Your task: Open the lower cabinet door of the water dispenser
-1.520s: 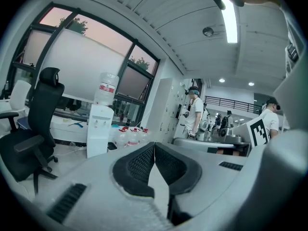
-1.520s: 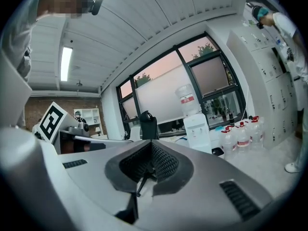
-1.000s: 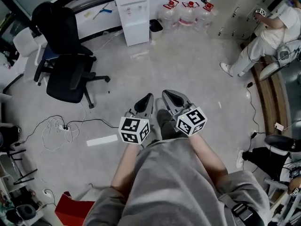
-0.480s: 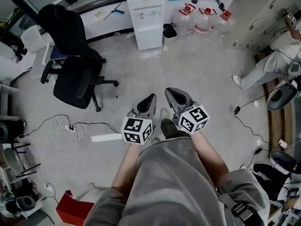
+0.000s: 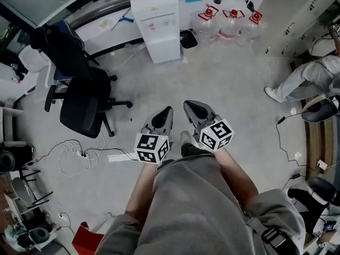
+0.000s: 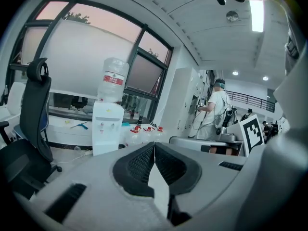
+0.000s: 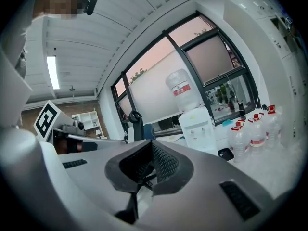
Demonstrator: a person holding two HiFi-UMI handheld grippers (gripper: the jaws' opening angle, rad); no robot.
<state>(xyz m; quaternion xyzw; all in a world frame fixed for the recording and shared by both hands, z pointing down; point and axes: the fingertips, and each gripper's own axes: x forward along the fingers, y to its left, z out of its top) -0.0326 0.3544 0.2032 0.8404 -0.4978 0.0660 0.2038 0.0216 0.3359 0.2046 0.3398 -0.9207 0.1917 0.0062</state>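
The white water dispenser (image 5: 155,23) stands against the far counter with a bottle on top. Its lower cabinet door (image 5: 163,45) is closed. Both grippers are held side by side over the floor in front of the person's body, well short of the dispenser and pointing toward it. My left gripper (image 5: 167,111) is shut with nothing between its pads. My right gripper (image 5: 187,105) is shut and empty too. The dispenser (image 6: 106,131) shows far off beyond the left gripper (image 6: 154,146). In the right gripper view the dispenser (image 7: 198,129) stands past the right gripper (image 7: 152,144).
A black office chair (image 5: 79,89) stands left of the path. Several water jugs (image 5: 229,23) and a small bin (image 5: 187,38) sit right of the dispenser. Cables and a power strip (image 5: 79,154) lie on the floor at left. A seated person's legs (image 5: 303,78) are at right.
Both grippers have travelled forward over the floor with the person, toward the dispenser. The head view has swung slightly. The jaws stay shut.
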